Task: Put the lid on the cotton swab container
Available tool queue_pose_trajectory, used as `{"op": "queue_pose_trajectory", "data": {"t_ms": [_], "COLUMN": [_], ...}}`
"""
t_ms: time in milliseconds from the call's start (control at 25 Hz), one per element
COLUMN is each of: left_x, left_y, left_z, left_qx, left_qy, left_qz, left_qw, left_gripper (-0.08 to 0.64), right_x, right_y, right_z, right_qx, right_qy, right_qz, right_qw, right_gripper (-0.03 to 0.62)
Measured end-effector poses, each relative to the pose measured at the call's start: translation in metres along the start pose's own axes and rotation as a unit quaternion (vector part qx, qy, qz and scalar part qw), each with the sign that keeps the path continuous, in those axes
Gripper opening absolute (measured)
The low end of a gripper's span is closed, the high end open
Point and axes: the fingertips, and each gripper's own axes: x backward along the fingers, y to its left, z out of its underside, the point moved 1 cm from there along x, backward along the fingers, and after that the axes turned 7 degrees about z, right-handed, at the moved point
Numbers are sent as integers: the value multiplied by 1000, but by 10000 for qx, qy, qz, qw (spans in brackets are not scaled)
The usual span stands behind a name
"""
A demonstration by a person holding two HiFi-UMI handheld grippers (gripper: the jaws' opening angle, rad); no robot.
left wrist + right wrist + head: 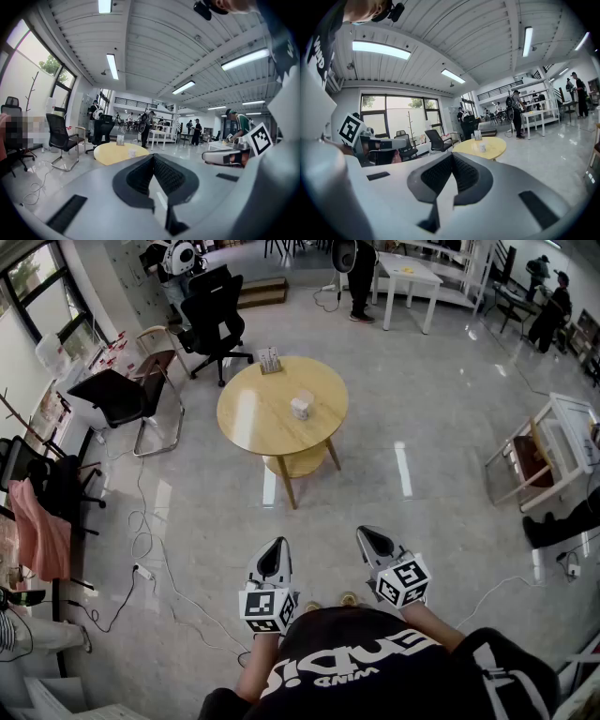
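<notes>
Item: cotton swab container (301, 406). A small pale tub, standing upright near the middle of the round wooden tabletop (246, 423). At this range I cannot tell whether its lid is on or lying beside it, nor which way its long axis runs.

Neighbour: a small rack of upright cards (270, 360), at the far edge of the same tabletop, well apart from the tub.

Relation to my tools: the tub lies straight ahead and well apart, across open floor (422, 521). It sits left of centre in the right gripper view and right of centre in the left gripper view's opposite sense, so between the two lines of aim. I judge the left side slightly nearer.

Left tool (276, 547): clenched, ribbed pads pressed together, nothing in them, held low by my body and pointing toward the tabletop.

Right tool (374, 536): clenched likewise, empty, just beside the left.

Status: no contact made; I judge that approach comes first, before any reach.
</notes>
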Motion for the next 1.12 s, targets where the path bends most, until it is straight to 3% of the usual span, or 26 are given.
{"op": "queue_pose_trajectory", "data": {"t_ms": [440,1120], "left_x": [2,-3], "left_y": [10,47], "left_z": [0,18], "left_qx": [-5,-75], "left_qy": [22,180], "left_qz": [105,468], "left_qw": [9999,9987], "left_gripper": [11,11], "right_x": [-9,-25], "right_y": [16,21], "right_z": [-1,22], "right_qx": [-84,-232], "right_qy": [-98,-76], "right_qz": [-70,569], "right_qw": [9999,9981], "right_gripper": [3,3]}}
